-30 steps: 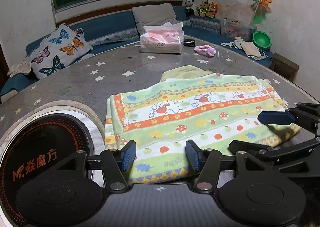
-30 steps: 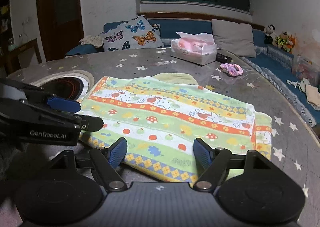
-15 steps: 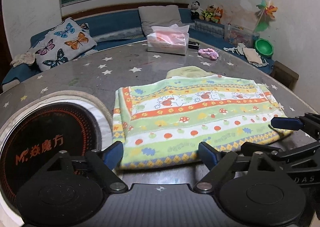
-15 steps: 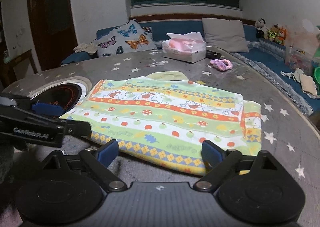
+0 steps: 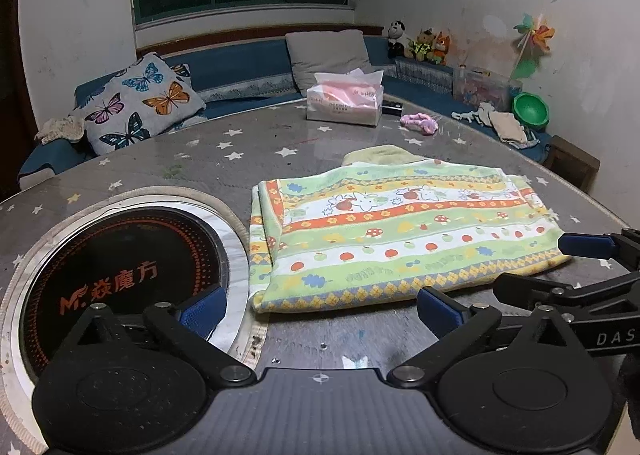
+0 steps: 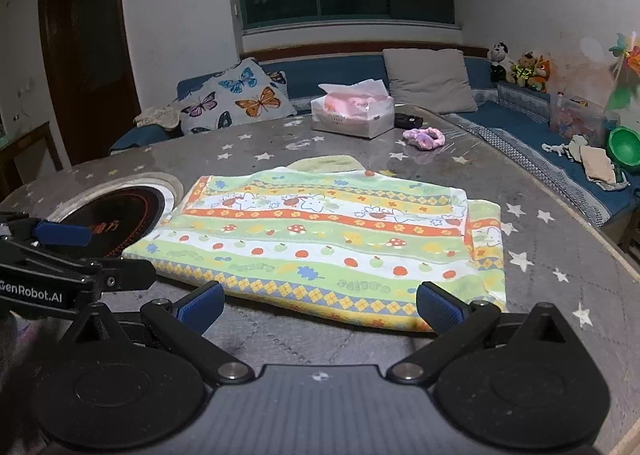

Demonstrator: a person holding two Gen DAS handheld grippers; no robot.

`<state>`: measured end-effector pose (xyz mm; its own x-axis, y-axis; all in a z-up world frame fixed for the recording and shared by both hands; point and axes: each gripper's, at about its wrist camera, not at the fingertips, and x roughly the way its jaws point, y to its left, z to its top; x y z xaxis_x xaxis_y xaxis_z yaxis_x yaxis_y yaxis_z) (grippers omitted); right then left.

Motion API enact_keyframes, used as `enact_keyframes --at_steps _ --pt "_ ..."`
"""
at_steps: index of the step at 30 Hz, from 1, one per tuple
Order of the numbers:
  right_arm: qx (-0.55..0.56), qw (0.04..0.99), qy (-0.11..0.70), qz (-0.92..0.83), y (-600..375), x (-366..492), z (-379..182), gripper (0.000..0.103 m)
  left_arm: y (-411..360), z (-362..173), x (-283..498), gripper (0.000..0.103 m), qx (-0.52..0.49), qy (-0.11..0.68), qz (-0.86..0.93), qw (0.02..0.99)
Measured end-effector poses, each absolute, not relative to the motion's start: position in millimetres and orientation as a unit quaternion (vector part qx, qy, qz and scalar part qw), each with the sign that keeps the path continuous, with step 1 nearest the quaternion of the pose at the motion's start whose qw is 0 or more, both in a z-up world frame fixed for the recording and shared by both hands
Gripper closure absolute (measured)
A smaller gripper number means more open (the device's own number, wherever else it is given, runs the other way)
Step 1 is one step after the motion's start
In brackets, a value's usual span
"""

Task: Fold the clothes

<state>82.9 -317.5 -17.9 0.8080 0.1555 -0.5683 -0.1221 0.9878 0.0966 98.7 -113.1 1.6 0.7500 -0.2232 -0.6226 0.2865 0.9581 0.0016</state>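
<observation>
Jaws of the left gripper (image 5: 318, 305) are opening, spread wide with nothing pinched between the blue pads; just ahead of them lies the folded cloth (image 5: 404, 231), a striped piece with mushrooms and apples, flat on the star-patterned table (image 5: 240, 143), its near hem just beyond the fingertips; to that gripper's left sits a round black cooktop (image 5: 124, 275) set into the table; farther ahead stand a tissue box (image 5: 344, 103) and a pink scrunchie (image 5: 420, 123), well apart from the cloth; the right gripper (image 6: 320, 307) is opening too, pads parted and clear of the fabric, the cloth's (image 6: 328, 243) yellow-diamond edge just in front of it; beyond the table runs a blue bench with a butterfly cushion (image 6: 240, 103).
</observation>
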Motion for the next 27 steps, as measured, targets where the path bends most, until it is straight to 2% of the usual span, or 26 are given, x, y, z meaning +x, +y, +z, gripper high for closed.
enact_keyframes --at_steps 27 --pt "0.052 0.961 0.270 0.031 -306.1 37.9 -4.0 0.000 -110.2 7.6 51.8 0.000 0.055 0.304 -0.152 0.939"
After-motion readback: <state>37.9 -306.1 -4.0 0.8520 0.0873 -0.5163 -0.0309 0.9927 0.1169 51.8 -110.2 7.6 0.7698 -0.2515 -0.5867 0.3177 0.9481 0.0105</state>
